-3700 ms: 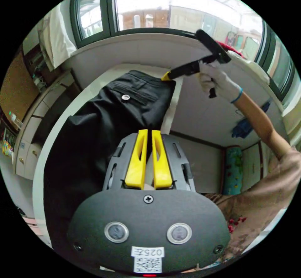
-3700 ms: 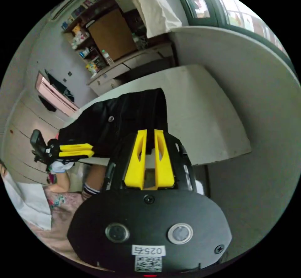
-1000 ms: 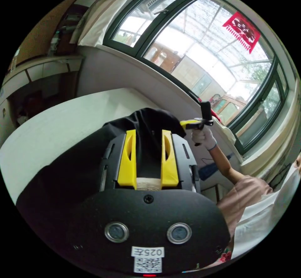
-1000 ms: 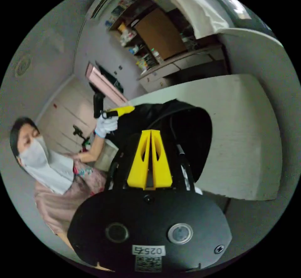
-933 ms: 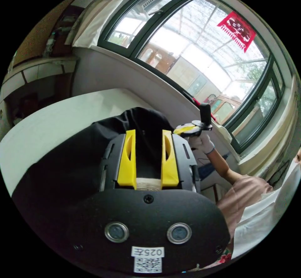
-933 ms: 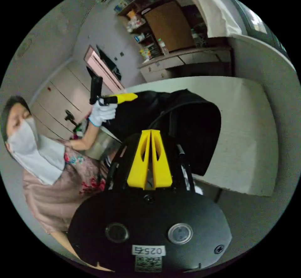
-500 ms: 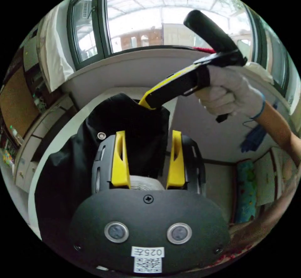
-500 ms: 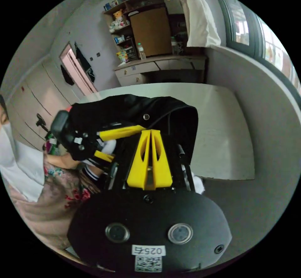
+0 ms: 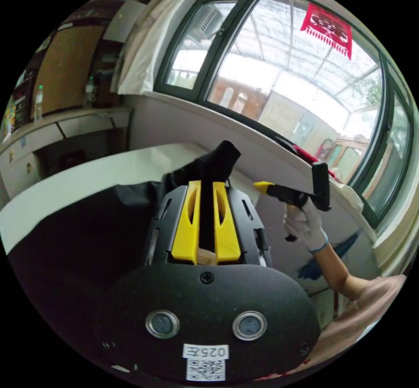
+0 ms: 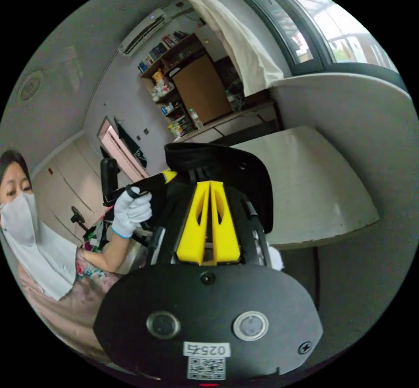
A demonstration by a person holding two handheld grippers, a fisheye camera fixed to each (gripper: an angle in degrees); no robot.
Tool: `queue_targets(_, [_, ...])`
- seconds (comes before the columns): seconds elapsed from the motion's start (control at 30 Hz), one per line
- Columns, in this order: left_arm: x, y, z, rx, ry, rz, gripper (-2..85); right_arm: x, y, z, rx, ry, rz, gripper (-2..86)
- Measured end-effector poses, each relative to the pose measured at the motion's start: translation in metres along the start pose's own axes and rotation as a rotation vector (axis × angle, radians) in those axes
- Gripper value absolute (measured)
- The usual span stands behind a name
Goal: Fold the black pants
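The black pants (image 9: 83,230) lie on a white table (image 9: 87,174), with one part pulled up into a peak. My left gripper (image 9: 206,183) is shut on that raised fold, and black cloth fills the narrow slot between its yellow jaws. In the right gripper view the left gripper (image 10: 168,174) bites the lifted waistband of the pants (image 10: 227,161). My right gripper (image 10: 210,183) is shut with nothing between its jaws. In the left gripper view the right gripper (image 9: 262,185) hangs beside the peak, apart from the cloth, in a gloved hand (image 9: 305,228).
The white table (image 10: 314,178) stands against a low wall under a large window (image 9: 279,82). Cabinets and shelves (image 10: 196,95) line the far wall. A person (image 10: 39,239) stands by the table's near side.
My left gripper's jaws, open half a second ago, have closed on the pants and lifted a fold. My right gripper has come off the pants edge and drawn aside. Both cameras have swung.
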State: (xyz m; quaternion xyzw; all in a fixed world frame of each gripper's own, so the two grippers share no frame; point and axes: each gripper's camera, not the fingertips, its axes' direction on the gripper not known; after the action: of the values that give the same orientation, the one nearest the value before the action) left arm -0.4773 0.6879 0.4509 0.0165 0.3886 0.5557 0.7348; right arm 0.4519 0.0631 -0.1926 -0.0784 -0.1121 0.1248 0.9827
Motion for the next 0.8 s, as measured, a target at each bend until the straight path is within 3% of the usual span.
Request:
queue_targets(0.27, [-0.041, -0.023, -0.047, 0.080, -0.138, -0.039, -0.4, 0.019, 0.001, 0.001, 0.116, -0.189, 0.102, -0.8])
queue_targets(0.47, [-0.028, -0.009, -0.031, -0.022, 0.209, 0.000, 1.3, 0.017, -0.002, 0.010, 0.076, -0.182, 0.090, -0.8])
queue_targets(0.6, [0.025, 0.008, 0.011, -0.141, 0.251, 0.159, 6.3, 0.013, -0.008, 0.014, 0.049, -0.173, 0.107, -0.8])
queue_targets(0.7, [0.061, 0.014, 0.051, -0.248, 0.174, 0.228, 9.8, 0.001, -0.018, 0.019, 0.015, -0.159, 0.098, -0.8])
queue_targets(0.8, [0.076, 0.012, 0.084, -0.275, -0.161, 0.281, 9.5, -0.019, -0.025, 0.027, -0.027, -0.137, 0.062, -0.7])
